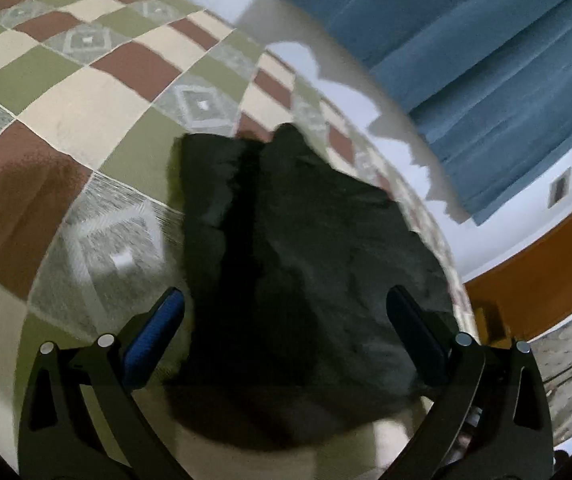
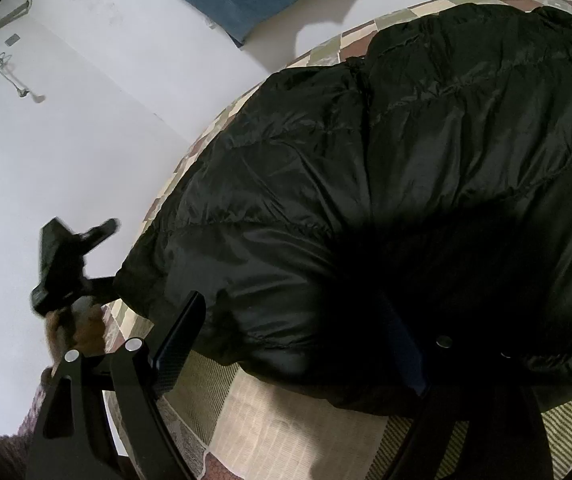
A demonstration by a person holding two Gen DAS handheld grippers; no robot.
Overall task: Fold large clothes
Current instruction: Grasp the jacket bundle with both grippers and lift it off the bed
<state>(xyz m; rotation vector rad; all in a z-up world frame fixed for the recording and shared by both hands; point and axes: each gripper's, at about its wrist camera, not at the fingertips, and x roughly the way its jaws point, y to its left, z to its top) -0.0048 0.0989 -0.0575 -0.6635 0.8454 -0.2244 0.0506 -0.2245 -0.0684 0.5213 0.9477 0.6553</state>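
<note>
Black puffer jacket (image 2: 386,200) lies bunched on a checked bedspread (image 1: 85,92) beside a white wall. Left gripper (image 1: 286,312) and right gripper (image 2: 298,336) both hover over it, jaws spread wide, clamping nothing

Both fisheye views bend straight lines hard toward their dark round rims. The left wrist view is smeared with motion blur across the checked green, cream and brown bedspread (image 1: 85,92). The right wrist view is sharp, though the puffy black quilted jacket (image 2: 426,160) sinks into deep shadow low down. Jagged shadows fall on the evenly lit white wall (image 2: 85,140).
</note>
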